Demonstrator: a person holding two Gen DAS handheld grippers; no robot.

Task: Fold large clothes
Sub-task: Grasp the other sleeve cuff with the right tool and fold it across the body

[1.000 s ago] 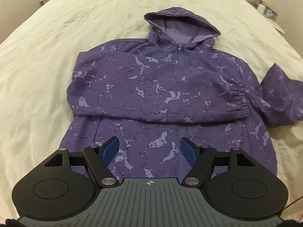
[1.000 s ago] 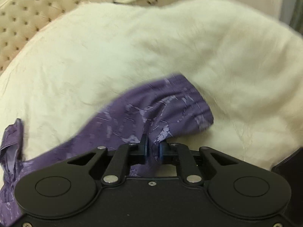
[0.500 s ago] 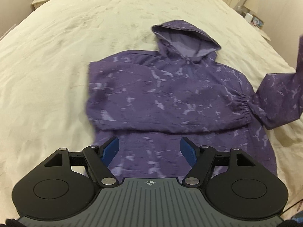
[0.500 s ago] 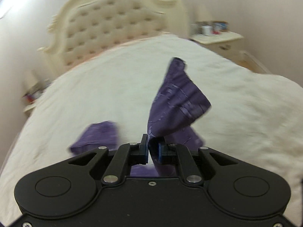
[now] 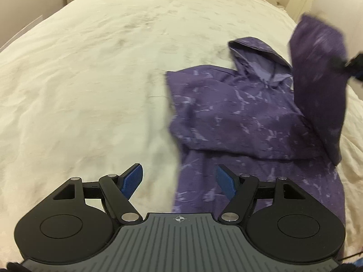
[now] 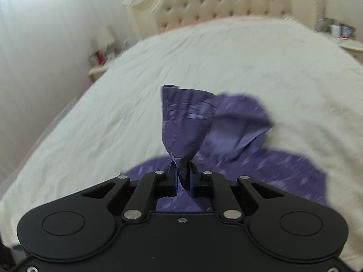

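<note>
Fabric looks thin, light and floppy: right claw point(image 6: 183, 179) is clamped on the sleeve point(image 6: 183, 122), lifted above the hooded jacket point(image 5: 238, 117) on the bed point(image 5: 90, 68). Left claw point(image 5: 179, 179) gapes, empty, near the jacket's hem; cuffs and hem corners suit gripping.

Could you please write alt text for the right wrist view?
The right tool pinches a purple jacket sleeve, lifting it above the jacket on a cream bed. A tufted headboard stands behind.
</note>
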